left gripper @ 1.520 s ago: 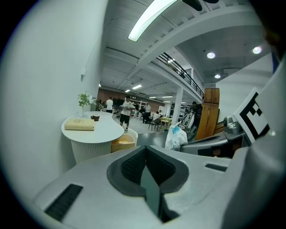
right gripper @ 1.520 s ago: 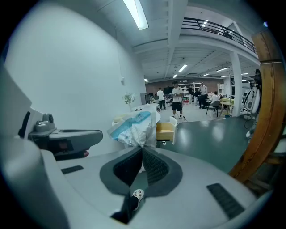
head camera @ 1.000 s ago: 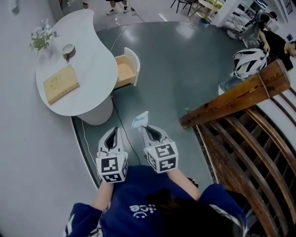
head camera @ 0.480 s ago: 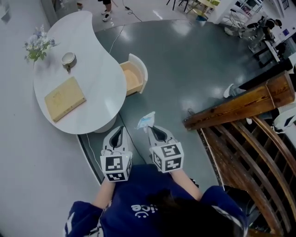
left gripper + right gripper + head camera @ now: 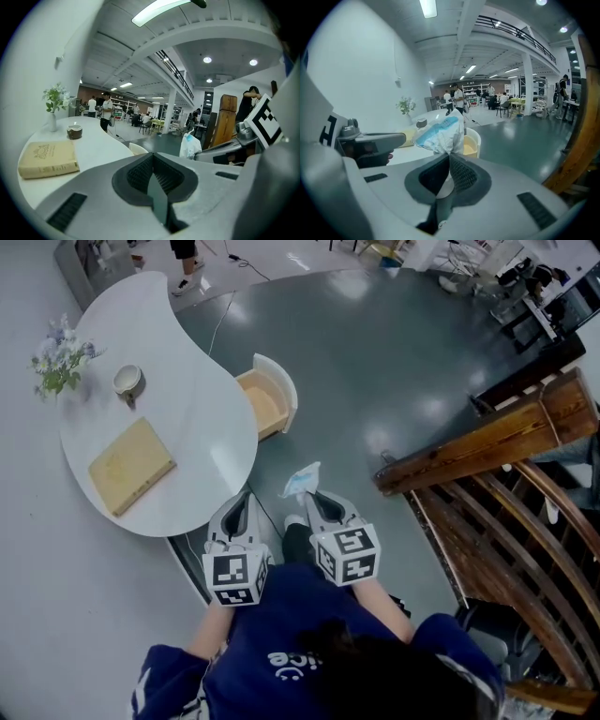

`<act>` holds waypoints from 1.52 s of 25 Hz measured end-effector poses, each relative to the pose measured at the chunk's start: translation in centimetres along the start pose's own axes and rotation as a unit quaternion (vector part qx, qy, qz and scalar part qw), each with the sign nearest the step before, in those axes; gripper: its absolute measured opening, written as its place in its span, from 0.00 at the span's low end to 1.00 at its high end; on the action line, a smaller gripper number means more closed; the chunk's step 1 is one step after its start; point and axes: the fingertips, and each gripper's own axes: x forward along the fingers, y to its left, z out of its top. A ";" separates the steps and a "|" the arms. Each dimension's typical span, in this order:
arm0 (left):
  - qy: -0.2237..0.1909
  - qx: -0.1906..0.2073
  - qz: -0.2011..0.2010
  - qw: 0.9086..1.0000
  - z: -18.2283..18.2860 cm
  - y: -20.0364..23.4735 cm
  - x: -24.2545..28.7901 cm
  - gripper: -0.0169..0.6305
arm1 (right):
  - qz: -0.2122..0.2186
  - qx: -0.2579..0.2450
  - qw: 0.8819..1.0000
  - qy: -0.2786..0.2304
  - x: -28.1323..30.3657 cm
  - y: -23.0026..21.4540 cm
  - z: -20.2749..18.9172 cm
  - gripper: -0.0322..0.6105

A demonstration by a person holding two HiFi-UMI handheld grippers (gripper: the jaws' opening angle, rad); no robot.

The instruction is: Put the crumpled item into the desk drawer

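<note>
Grey-green floor (image 5: 375, 362), curved white desk (image 5: 202, 427), open drawer (image 5: 286, 390), wooden railing (image 5: 487, 442)

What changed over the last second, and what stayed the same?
The person has stepped nearer the white curved table and its open wooden drawer. The right gripper stays shut on the crumpled white-and-blue wrapper; the left gripper stays shut, empty. Nothing on the table moved.

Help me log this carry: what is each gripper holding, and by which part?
The right gripper is shut on the crumpled white-and-blue bag, pinching its bunched lower end. The left gripper is shut and holds nothing.
</note>
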 end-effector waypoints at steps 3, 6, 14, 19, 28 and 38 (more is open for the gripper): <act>-0.008 0.000 0.000 1.000 0.7 0.5 1.2 0.03 | -0.001 0.003 1.000 -0.007 1.1 -0.7 0.8 0.07; -0.015 -0.005 0.013 1.000 1.4 1.5 2.8 0.03 | 0.007 -0.002 1.000 -0.014 3.0 -1.6 1.9 0.07; -0.012 -0.024 0.078 0.997 3.5 4.4 8.4 0.03 | 0.050 -0.020 0.999 -0.009 9.1 -5.2 6.5 0.07; 0.000 -0.040 0.114 0.993 4.6 5.6 12.4 0.03 | 0.083 -0.029 0.996 0.013 13.4 -7.4 8.8 0.07; 0.025 -0.054 0.160 0.985 6.3 6.1 19.6 0.03 | 0.130 -0.047 0.989 0.044 19.3 -11.8 12.0 0.07; 0.023 -0.056 0.210 0.976 8.0 6.3 25.1 0.03 | 0.178 -0.090 0.977 0.075 24.0 -15.0 13.7 0.07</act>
